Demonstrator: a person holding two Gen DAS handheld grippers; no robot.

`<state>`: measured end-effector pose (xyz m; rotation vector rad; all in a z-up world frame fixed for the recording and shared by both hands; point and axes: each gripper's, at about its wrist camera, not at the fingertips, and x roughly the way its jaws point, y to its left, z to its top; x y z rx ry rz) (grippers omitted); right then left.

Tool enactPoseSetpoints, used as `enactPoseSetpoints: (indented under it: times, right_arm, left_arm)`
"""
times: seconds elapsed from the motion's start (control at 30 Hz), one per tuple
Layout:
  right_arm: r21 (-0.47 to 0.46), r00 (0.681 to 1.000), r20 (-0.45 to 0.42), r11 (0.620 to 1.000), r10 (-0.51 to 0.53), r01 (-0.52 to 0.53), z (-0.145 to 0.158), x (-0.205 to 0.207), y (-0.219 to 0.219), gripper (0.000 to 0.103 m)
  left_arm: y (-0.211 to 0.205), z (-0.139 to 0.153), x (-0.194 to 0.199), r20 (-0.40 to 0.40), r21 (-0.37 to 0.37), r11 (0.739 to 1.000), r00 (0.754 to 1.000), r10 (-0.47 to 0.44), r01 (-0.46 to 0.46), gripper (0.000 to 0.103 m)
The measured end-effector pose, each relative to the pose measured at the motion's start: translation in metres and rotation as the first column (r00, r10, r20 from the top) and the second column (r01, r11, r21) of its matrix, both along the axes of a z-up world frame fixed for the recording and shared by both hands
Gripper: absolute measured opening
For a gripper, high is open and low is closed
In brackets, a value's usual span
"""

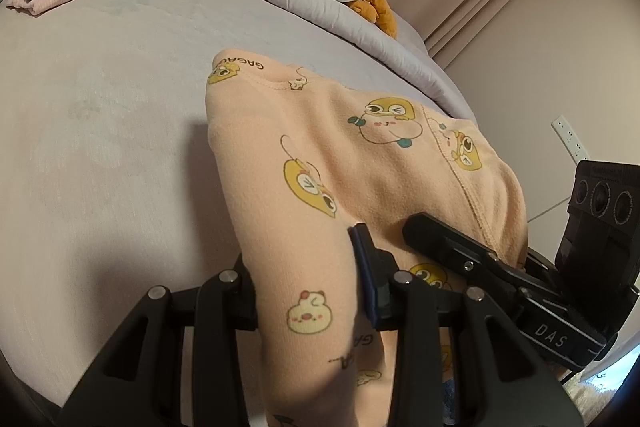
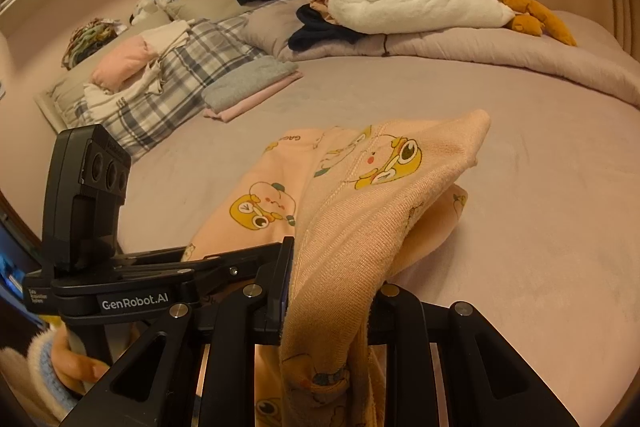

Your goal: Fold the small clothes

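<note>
Pinching both near edges of the peach printed garment (image 1: pixel 360 155), the left gripper (image 1: pixel 312 267) and right gripper (image 2: pixel 332 291) are each clamped on fabric, jaws narrow. It's soft, light, floppy knit, so hems and corners look like the best grab spots. Far end drapes on the mauve bedspread (image 2: pixel 520 147); folded clothes (image 2: pixel 248 87) behind.

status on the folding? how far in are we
Done: grey and pink folded pieces stacked near the pillows. In hand: peach printed garment, clamped by left gripper and right gripper, part lying on the bed. Left: finishing its fold.
</note>
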<state>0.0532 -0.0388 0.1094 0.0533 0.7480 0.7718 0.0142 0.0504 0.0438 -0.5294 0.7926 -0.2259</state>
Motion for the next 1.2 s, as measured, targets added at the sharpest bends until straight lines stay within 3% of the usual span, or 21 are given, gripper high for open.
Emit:
enactPoseSetpoints:
  times: [1.2]
  right_arm:
    - [0.014, 1.000, -0.010, 1.000, 0.009, -0.009, -0.001, 0.037, 0.015, 0.025]
  left_arm:
    - [0.020, 0.004, 0.027, 0.003, 0.005, 1.000, 1.000, 0.007, -0.007, 0.036]
